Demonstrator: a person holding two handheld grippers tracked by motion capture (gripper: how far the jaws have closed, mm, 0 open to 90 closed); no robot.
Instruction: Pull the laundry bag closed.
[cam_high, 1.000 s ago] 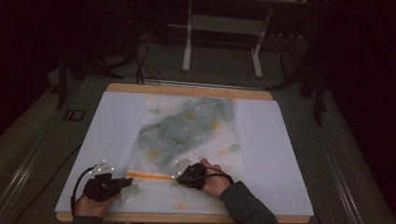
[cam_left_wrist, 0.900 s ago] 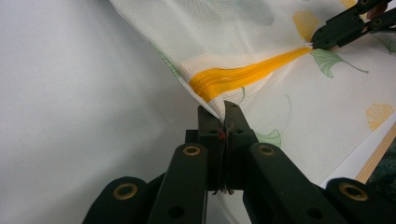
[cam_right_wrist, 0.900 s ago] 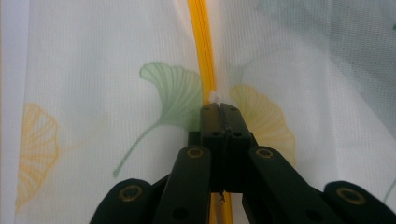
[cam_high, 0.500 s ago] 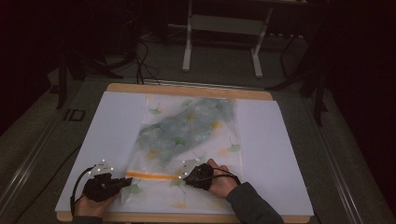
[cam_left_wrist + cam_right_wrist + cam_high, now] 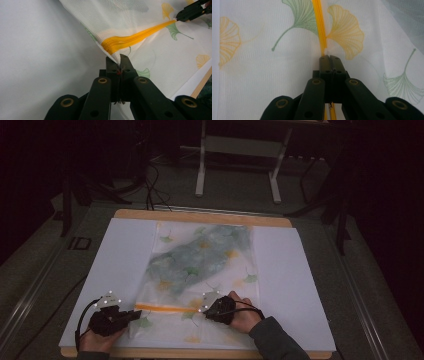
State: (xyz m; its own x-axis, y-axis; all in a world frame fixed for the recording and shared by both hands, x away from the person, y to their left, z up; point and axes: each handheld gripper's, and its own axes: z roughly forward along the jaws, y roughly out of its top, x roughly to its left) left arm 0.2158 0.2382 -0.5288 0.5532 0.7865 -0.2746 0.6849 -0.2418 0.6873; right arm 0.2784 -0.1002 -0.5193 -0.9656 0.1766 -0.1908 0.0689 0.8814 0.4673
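A white mesh bag (image 5: 240,270) printed with ginkgo leaves lies flat on the white table (image 5: 120,255), with grey-green cloth (image 5: 200,252) showing through it. An orange zipper (image 5: 165,308) runs across its near end. My left gripper (image 5: 136,314) is shut on the bag's near left corner, right by the zipper's end (image 5: 130,41); its jaws (image 5: 118,58) pinch the mesh. My right gripper (image 5: 201,310) is shut on the zipper (image 5: 320,27), its tips (image 5: 329,58) clamped at the orange line, where a pull may sit. In the left gripper view the right gripper (image 5: 178,17) appears at the far end.
The table has a wooden rim (image 5: 200,217) at the back and front. A metal stand (image 5: 237,165) and cables (image 5: 155,180) sit on the dark floor behind. White surface lies open to the left and right of the bag.
My right gripper has slid a little to the right along the orange zipper, so a longer orange stretch shows. The left gripper has held still at the corner.
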